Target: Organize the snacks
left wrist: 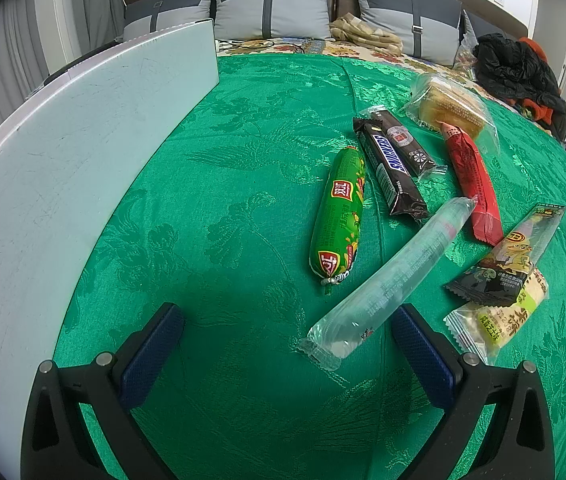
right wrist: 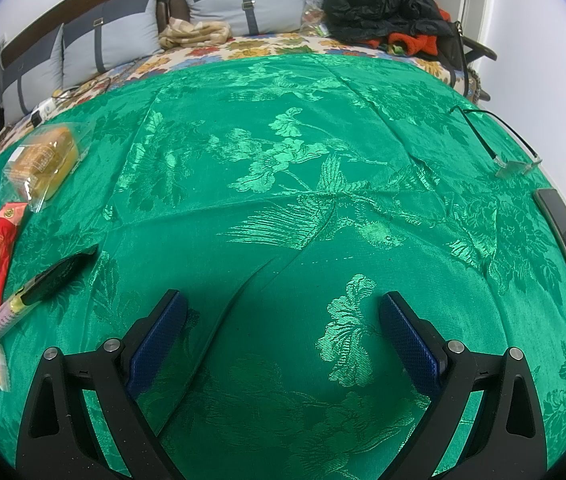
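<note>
Green brocade cloth (left wrist: 223, 184) covers the bed, snacks scattered beside a white board (left wrist: 63, 152). Left tool (left wrist: 287, 344) gapes over a clear packet (left wrist: 387, 276); right tool (right wrist: 283, 332) gapes, empty.

Eight snacks (left wrist: 339, 216), four pillows (left wrist: 273, 6), one white board (left wrist: 63, 152).

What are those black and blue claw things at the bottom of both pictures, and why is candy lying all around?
They are tongs that a person holds, one in each hand. Each carries a small camera that looks out along its two fingers, so one picture comes from the left tongs and one from the right tongs. Both are open and hold nothing. On the green cloth lie snacks waiting to be sorted: a green sausage, a Snickers bar, a red packet and a clear packet.
</note>
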Demonstrator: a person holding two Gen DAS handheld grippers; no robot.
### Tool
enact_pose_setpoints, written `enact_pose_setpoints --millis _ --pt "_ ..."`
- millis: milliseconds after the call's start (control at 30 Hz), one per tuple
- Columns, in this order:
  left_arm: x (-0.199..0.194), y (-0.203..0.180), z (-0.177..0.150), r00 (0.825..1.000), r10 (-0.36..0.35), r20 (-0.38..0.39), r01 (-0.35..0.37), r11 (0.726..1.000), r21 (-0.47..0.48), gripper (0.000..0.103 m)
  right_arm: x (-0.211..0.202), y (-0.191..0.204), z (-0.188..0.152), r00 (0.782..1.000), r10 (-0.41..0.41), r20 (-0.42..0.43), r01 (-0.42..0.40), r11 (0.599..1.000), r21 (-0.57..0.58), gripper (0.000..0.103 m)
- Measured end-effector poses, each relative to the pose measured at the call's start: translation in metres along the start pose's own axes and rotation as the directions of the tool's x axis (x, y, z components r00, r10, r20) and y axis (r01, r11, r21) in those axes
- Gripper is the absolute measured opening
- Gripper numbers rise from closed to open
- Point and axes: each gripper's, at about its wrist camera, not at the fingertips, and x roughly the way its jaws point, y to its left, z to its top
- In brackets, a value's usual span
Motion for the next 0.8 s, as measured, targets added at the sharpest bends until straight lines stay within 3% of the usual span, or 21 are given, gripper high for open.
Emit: enact_pose_setpoints --millis 800 --pt "0.0004 -0.0003 -0.0001 1.0 0.0 0.0 0.0 1.0 0.0 0.103 -0.0014 0.0 -0.0007 1.0 0.0 0.0 0.0 1.0 0.0 0.099"
